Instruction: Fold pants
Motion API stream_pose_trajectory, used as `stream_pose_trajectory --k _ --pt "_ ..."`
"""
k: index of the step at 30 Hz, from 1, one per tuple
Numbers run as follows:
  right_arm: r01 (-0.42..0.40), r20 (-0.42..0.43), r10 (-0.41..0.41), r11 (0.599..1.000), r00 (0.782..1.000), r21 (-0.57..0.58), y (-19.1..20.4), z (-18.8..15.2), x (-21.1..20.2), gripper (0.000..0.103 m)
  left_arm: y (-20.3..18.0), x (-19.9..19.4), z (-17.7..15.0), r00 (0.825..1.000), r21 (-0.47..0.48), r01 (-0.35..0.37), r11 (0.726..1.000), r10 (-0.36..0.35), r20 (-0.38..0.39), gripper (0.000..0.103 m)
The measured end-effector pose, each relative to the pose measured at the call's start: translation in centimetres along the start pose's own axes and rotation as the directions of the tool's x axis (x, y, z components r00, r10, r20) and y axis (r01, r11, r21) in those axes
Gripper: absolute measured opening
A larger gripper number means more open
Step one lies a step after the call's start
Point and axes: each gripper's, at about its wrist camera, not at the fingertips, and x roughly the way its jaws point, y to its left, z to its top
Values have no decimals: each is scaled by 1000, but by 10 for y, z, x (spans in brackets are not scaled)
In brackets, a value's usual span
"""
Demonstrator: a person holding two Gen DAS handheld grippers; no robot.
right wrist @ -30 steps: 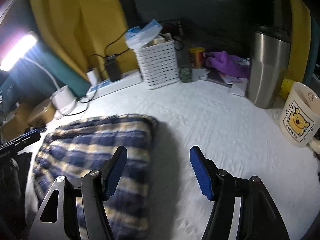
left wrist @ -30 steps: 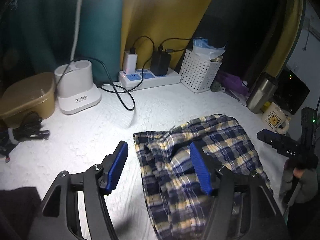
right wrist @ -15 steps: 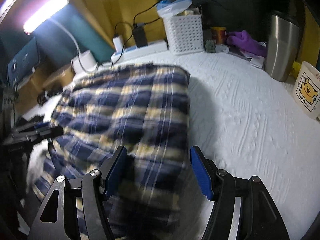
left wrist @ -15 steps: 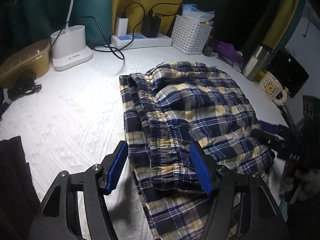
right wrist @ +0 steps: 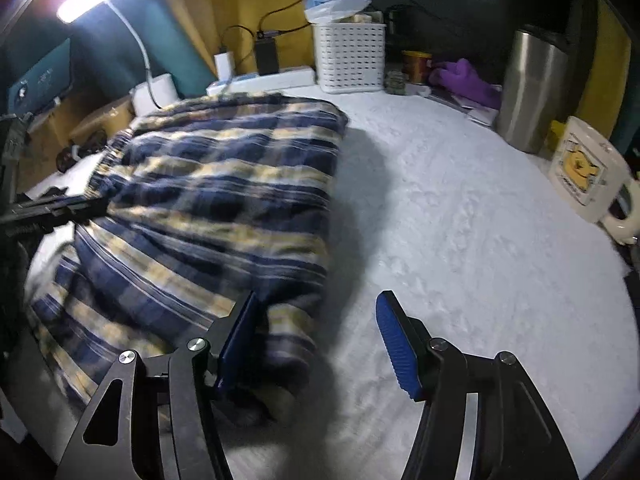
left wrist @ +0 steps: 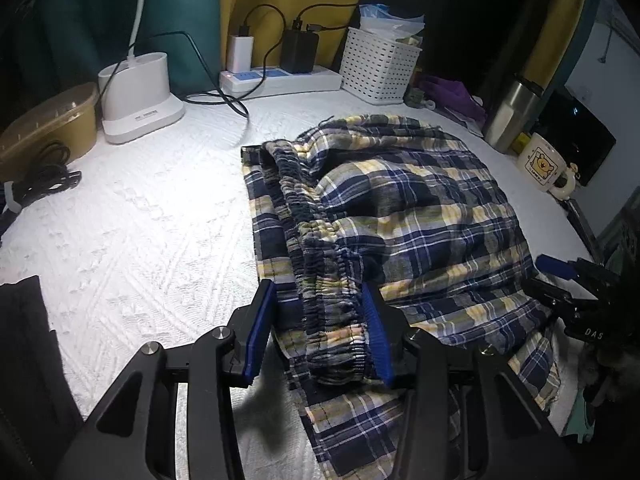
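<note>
Blue and yellow plaid pants [left wrist: 400, 208] lie bunched on a white textured cover [left wrist: 140, 220]. My left gripper [left wrist: 318, 336] straddles the gathered elastic waistband [left wrist: 332, 280] at the pants' near left end. Its jaws are closing. The right pad touches the band and the left pad stands just off it. In the right wrist view the pants [right wrist: 224, 168] are blurred. My right gripper [right wrist: 318, 340] is low at their near right edge, jaws closing slowly. The cloth edge lies by its left finger; the right pad [right wrist: 396, 344] is over bare cover. Each gripper shows in the other's view: the right gripper [left wrist: 568, 280], the left gripper [right wrist: 48, 208].
Along the back stand a white lamp base [left wrist: 140, 96], a power strip [left wrist: 280, 78] with chargers and a white basket [left wrist: 380, 64]. A steel tumbler [right wrist: 532, 88] and a bear mug [right wrist: 588, 172] stand at the right. A brown box [left wrist: 48, 120] and a dark cloth [left wrist: 24, 340] lie left.
My left gripper came down over the waistband and its jaws narrowed around it. My right gripper slid from the bare cover to the pants' right edge, and its jaws narrowed a little.
</note>
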Motion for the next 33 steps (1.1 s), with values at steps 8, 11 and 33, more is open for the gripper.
stream_pose_trajectory --k 8,11,33 --pt "-37 21 36 996 999 81 -15 -10 -16 63 0 -10 1 999 -52 18 998 -19 -26 43" --pt "-59 39 56 995 998 80 -9 -9 -24 63 -5 -23 0 1000 -39 27 999 -27 -8 43" --pt "-32 14 32 999 999 3 0 -31 -25 63 -15 -16 -33 999 35 -20 999 21 -24 30"
